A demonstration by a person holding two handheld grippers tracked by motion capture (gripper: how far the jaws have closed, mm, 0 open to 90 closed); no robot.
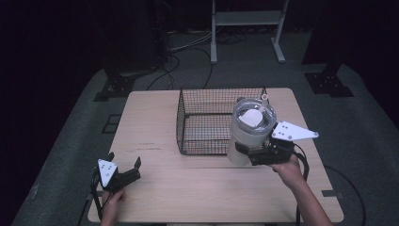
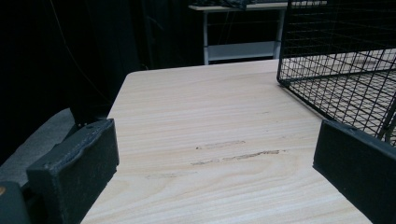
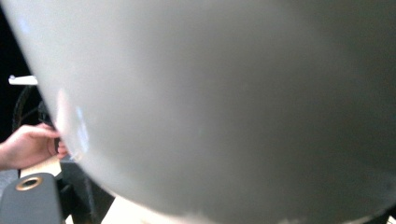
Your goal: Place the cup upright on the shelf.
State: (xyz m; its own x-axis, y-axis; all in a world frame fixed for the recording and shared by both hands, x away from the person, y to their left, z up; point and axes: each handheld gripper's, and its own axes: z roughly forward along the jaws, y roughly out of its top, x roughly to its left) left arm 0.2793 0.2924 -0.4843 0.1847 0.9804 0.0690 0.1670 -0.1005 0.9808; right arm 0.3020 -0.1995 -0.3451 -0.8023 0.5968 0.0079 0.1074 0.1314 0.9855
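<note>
- The right gripper (image 1: 249, 157) is clamped low on the pale tumbler (image 1: 250, 129), which is lifted off the table (image 1: 197, 193) and sits just beside the front right corner of the wire basket (image 1: 188, 117). With most of the tumbler's height above the fingers, it could tip or pivot in the grip — a top-heavy hold.
- In the right gripper view the tumbler's smooth wall (image 3: 224, 107) presses right up against the camera; a slick surface like that may slide down between the fingers if the squeeze eases.
- The basket's rim stands close to the fingers' far side — carrying the tumbler across too low could knock the wire.
- The left gripper (image 1: 123, 170) rests released, nothing between its fingers (image 2: 74, 172), well apart from the tumbler and in no place to steady it.
</note>
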